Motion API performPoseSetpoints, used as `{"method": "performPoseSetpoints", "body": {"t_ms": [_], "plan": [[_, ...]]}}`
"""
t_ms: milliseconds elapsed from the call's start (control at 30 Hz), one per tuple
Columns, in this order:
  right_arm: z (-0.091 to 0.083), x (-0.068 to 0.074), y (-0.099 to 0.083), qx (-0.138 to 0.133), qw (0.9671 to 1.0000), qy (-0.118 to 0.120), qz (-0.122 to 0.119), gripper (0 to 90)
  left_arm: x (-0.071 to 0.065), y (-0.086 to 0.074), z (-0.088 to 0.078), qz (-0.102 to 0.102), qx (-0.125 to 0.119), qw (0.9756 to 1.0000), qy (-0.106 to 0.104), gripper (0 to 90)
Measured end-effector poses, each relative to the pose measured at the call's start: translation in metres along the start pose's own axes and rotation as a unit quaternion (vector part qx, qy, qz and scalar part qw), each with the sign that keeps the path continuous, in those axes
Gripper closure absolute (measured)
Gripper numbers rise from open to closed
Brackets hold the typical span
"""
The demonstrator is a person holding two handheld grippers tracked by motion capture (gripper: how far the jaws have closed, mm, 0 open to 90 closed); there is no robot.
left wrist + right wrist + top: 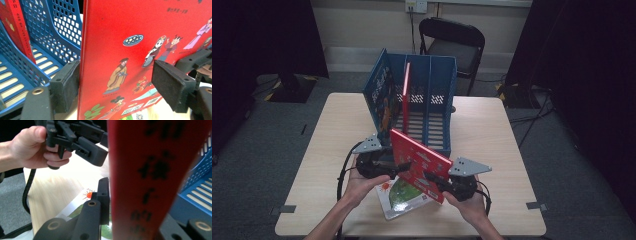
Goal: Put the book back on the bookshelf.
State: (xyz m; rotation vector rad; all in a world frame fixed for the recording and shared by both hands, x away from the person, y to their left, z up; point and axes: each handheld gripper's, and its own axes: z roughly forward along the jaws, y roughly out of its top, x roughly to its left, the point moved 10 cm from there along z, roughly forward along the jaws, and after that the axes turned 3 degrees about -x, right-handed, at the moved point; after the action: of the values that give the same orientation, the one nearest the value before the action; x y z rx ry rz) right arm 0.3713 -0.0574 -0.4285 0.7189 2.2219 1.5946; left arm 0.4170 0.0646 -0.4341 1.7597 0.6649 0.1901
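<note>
Right claw (435, 180) is clamped tight on the red book (419, 164), pinching its lower edge near the person's side of the desk (492, 150); in the right gripper view the spine with its dark lettering runs straight up between the two black jaws. Left claw (398, 169) sits at the book's left side with its jaws apart: in the left gripper view one pad (65, 87) sits just behind the cover's edge and the other pad (171, 83) stands off in front of the illustrated face, so the cover is between them but not squeezed.

The red book stands on edge, lifted off the desk, cover with cartoon figures facing the person and tilted back. Its long axis runs from upper left down to lower right in the high view, the far corner pointing toward the blue file rack (432, 100).

Under it, a white-and-green book (398, 197) lies flat on the desk. In the rack, a thin red book (406, 97) stands upright in a slot, and a blue-covered book (381, 97) leans at the rack's left side.
</note>
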Motion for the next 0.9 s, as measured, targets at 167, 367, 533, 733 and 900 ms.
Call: {"method": "performPoseSetpoints", "body": {"t_ms": [167,367,533,733,900], "plan": [[0.003,0.000,0.002,-0.015,0.9998,0.004,0.007,78.0,0.000,0.000,-0.001,0.001,0.002,1.0000,0.002,25.0],[0.006,-0.002,0.006,-0.004,1.0000,0.003,-0.007,80.2,0.005,0.001,-0.002,-0.004,0.004,0.9998,0.019,25.4],[0.010,-0.003,0.010,0.003,1.0000,0.006,-0.006,80.4,0.011,-0.008,-0.017,-0.014,0.024,0.9991,0.031,25.2],[0.011,-0.010,0.012,0.003,0.9998,0.007,0.021,80.4,0.024,-0.034,-0.041,-0.028,0.045,0.9971,0.054,21.9],[0.011,-0.007,0.016,0.008,0.9998,0.011,0.013,80.5,0.043,-0.046,-0.052,-0.051,0.052,0.9956,0.060,18.2]]}}
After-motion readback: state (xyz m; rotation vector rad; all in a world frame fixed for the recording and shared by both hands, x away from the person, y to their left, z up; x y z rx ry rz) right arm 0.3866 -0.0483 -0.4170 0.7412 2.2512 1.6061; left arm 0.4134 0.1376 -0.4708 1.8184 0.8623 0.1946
